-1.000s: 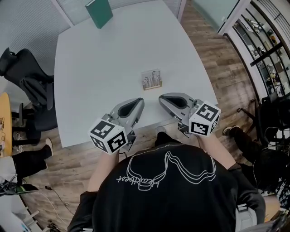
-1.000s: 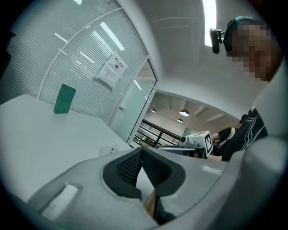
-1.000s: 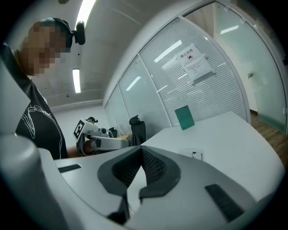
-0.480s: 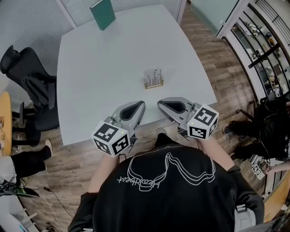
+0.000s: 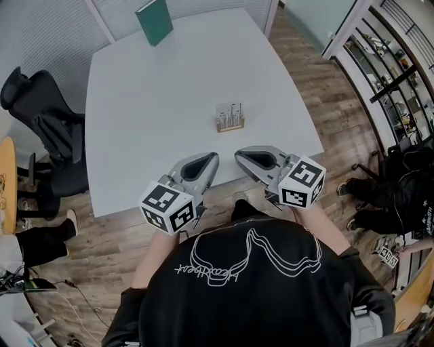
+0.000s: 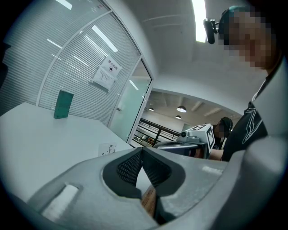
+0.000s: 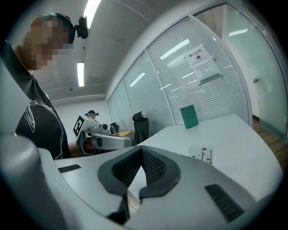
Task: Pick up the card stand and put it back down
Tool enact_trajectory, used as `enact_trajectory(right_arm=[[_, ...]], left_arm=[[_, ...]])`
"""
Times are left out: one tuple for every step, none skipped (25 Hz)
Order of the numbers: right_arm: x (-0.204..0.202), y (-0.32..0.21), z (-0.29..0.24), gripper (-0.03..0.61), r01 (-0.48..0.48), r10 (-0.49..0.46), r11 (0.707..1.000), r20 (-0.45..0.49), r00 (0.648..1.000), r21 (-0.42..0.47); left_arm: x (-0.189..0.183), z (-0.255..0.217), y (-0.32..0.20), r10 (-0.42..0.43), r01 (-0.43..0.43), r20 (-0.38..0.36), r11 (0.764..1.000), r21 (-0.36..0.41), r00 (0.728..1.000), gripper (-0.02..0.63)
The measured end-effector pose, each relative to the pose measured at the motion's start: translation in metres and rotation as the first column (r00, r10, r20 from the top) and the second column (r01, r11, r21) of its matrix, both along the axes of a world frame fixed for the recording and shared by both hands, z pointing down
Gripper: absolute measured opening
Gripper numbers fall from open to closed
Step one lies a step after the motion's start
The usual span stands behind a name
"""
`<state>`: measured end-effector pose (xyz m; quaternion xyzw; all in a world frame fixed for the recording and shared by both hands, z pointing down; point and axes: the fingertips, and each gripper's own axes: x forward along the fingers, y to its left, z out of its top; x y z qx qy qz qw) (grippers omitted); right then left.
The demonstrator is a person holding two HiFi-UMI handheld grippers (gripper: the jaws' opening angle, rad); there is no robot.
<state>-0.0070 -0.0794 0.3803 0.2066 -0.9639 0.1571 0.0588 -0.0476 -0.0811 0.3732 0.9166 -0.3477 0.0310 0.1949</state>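
Both idle: left gripper and right gripper, fingers pressed together, empty, at the near edge of the white tabletop. Small wooden-base card stand holding white cards sits just beyond, untouched. Likely light, stiff, tippy: pinch the wood base. Versus a second ago: nothing meaningfully moved.

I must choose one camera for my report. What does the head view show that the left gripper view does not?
Only the head view: the black chair and a bystander's legs. Only the left gripper view: the paper notice on the glass wall and ceiling lamps. Both: the white table, green book, card stand and the right gripper.
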Motion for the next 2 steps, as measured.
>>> enact_trajectory(right_arm=[[0.0008,0.0004,0.0002,0.008,-0.003,0.003,1.000,-0.001,1.000,-0.002],[0.0018,0.0008,0.0004,0.008,-0.006,0.006,1.000,-0.003,1.000,-0.004]], left_arm=[[0.0008,0.0005,0.0005,0.001,-0.001,0.001,1.000,-0.002,1.000,0.014],[0.0016,0.0010,0.0009,0.001,-0.001,0.003,1.000,-0.004,1.000,0.014]])
